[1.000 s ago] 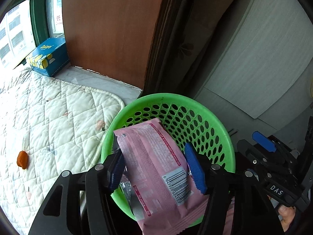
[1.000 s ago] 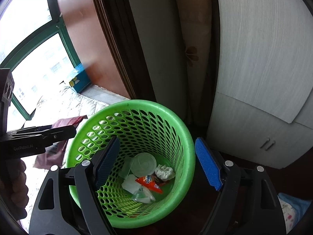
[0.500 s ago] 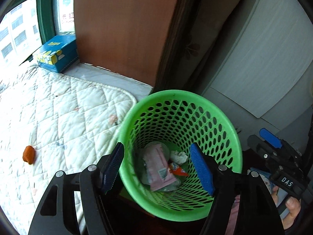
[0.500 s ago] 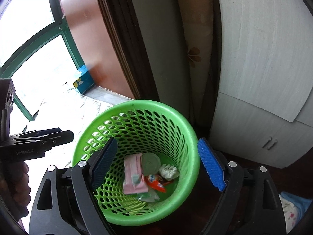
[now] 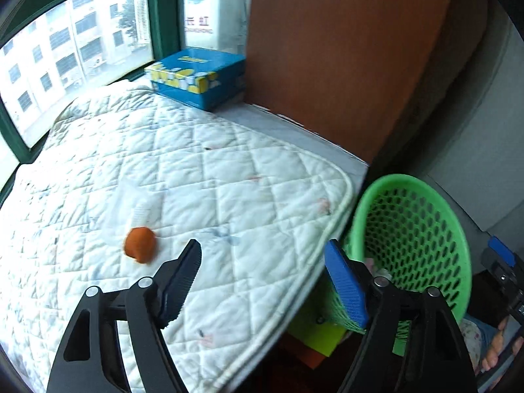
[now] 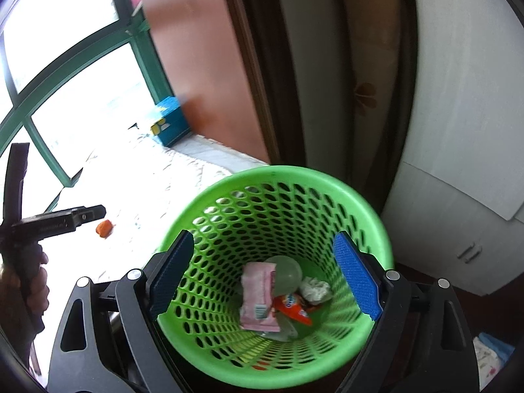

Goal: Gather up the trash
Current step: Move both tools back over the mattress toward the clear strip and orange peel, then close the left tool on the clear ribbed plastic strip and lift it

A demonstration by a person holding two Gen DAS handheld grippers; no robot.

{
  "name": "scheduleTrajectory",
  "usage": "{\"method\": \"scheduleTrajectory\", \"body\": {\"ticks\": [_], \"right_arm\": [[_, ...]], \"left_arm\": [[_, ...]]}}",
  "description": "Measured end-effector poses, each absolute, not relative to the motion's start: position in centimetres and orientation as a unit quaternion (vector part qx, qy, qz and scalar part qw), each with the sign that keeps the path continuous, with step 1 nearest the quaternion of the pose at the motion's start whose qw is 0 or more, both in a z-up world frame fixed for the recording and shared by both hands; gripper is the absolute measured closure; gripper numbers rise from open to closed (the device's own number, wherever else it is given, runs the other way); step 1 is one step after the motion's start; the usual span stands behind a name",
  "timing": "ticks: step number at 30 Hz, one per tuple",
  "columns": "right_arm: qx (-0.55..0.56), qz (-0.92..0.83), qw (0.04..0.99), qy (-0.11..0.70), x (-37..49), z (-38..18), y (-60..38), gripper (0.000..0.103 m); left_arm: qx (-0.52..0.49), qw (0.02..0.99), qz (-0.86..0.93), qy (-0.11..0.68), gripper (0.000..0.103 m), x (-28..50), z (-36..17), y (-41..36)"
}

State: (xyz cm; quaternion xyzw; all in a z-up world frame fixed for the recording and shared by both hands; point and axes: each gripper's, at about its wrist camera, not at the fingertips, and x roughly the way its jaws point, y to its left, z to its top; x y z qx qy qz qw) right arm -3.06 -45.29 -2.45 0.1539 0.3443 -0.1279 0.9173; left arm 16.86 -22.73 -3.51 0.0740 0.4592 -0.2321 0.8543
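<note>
A green mesh basket (image 6: 366,203) stands beside the quilted mat; it also shows at the right of the left wrist view (image 5: 458,229). Inside lie a pink wrapper (image 6: 258,294), an orange wrapper (image 6: 293,308), a crumpled tissue (image 6: 314,290) and a clear lid (image 6: 285,273). My right gripper (image 6: 263,278) is open and empty, above the basket's mouth. My left gripper (image 5: 262,278) is open and empty, over the mat's edge. An orange scrap (image 5: 140,244) lies on the mat, ahead and left of the left gripper; it also shows in the right wrist view (image 6: 104,228).
The white quilted mat (image 5: 196,163) covers a window ledge. A blue box (image 5: 196,78) sits at its far end by the window (image 5: 75,49). A brown panel (image 5: 327,49) and a white cabinet (image 6: 458,131) stand behind the basket. A clear plastic piece (image 5: 137,209) lies by the orange scrap.
My left gripper let go of the pink wrapper, which fell into the basket. It then swung left from the basket to over the mat. The right gripper stayed above the basket.
</note>
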Motion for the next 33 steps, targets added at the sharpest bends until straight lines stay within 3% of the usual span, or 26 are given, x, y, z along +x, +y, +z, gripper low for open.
{"method": "scheduleTrajectory", "body": {"ticks": [13,17,33], "right_arm": [[0.133,-0.067,0.919,0.365,1.7,-2.6,-39.9,0.016],[0.130,-0.052,0.918,0.372,3.4,-2.7,-38.4,0.016],[0.124,-0.021,0.906,0.405,8.2,-4.5,-35.4,0.016]], "left_arm": [[0.035,0.861,-0.119,0.493,0.026,27.0,-6.4,-12.8],[0.047,0.852,-0.116,0.509,0.022,29.1,-8.1,-12.8],[0.110,0.827,-0.102,0.542,0.022,33.4,-13.8,-13.3]]}}
